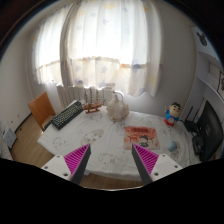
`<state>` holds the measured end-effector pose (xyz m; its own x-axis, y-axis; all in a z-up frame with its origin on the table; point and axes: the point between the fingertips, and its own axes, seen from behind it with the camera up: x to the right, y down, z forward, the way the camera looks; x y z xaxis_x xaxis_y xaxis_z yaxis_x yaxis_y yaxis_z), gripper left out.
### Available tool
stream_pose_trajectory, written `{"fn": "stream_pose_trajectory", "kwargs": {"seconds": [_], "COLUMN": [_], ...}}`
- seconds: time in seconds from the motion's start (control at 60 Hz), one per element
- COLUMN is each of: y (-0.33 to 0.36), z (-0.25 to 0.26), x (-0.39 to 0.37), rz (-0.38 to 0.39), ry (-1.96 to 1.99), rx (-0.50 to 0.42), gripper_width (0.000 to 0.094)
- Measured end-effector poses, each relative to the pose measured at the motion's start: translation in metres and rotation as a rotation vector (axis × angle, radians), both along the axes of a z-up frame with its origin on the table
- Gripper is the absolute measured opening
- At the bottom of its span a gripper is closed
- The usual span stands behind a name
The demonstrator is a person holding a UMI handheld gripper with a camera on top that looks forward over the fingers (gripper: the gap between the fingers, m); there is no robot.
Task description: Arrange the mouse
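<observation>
My gripper (111, 152) is open and empty, its magenta pads (77, 160) spread wide above the near edge of a table (110, 150) with a pale patterned cloth. A red-and-orange flat mat (141, 134) lies on the table just beyond the right finger. A small grey object (171, 147) at the table's right end may be the mouse; I cannot tell for sure. A black keyboard (68, 115) lies at the far left of the table, beyond the left finger.
A white rounded object (117, 108) stands at the table's far side. An orange chair (42, 108) stands left of the keyboard. A small toy figure (174, 112) and dark furniture (208, 128) are at the right. A radiator and curtained window are behind.
</observation>
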<state>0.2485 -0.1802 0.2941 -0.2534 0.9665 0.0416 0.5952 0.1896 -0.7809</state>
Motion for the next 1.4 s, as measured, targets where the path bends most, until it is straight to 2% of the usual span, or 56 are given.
{"fn": "stream_pose_trajectory", "kwargs": {"seconds": [0.133,0.317,0.733,0.95,1.15,1.4], "y": [0.000,0.028,0.167,0.266,0.313,0.331], "z": [-0.007,-0.014,-0.040,-0.048,-0.064,-0.108], "x": [0.005,0.003,0.006,0.017,0.013,-0.027], "rz": [0.014,-0.030,-0.290,-0.419,-0.429,-0.371], "ry": [-0.010,-0.002,0.001,0.036,0.069,0.161], "rx": [0.002,0.022,0.004,0.075,0.077,0.071], "gripper_width": [0.0850,0.0853,0.0852,0.0855,0.0859,0.0853]}}
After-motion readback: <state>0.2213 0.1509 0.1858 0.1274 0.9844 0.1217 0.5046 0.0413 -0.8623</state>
